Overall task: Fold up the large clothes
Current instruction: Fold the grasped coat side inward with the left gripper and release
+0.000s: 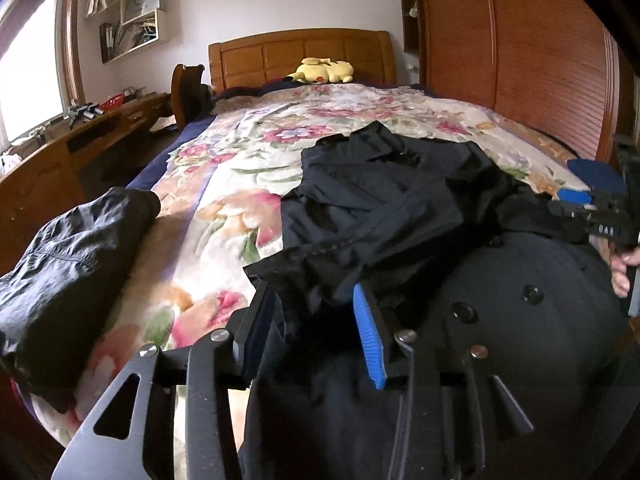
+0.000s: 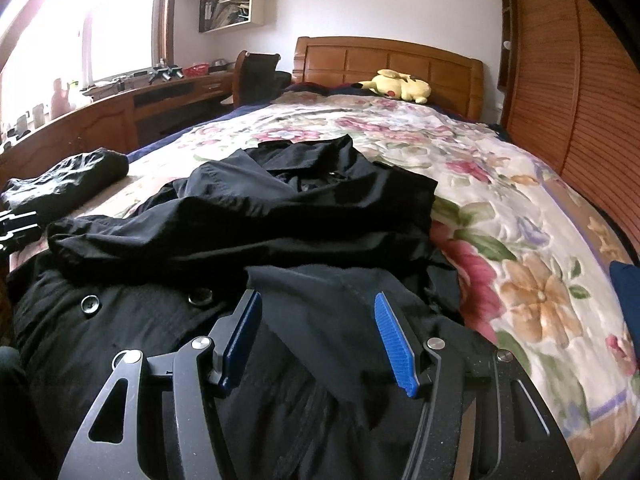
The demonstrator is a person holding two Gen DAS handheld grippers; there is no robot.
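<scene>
Nearest us, the left tool [image 1: 316, 328] hangs over the dark buttoned coat [image 1: 500, 340], its blue pads spread; dark cloth bunches between them, and we cannot tell whether a pad touches it. No earlier view lets us judge more. Our right tool [image 2: 320, 340] also stands spread above the same coat, a fold of black fabric lying in the gap without being pinched. A thinner black garment [image 2: 304, 196] is heaped across the coat's far end, and where one ends and the other begins is hard to make out, black on black. Both lie on the floral bedspread [image 2: 500, 216]. Another dark bundle [image 1: 68, 264] sits at the bed's left edge, partly cut off. A yellow plush toy [image 1: 324, 70] rests by the headboard [image 1: 300, 54]. At the left view's right margin, fingers [image 1: 622, 272] grip the other tool's handle.
</scene>
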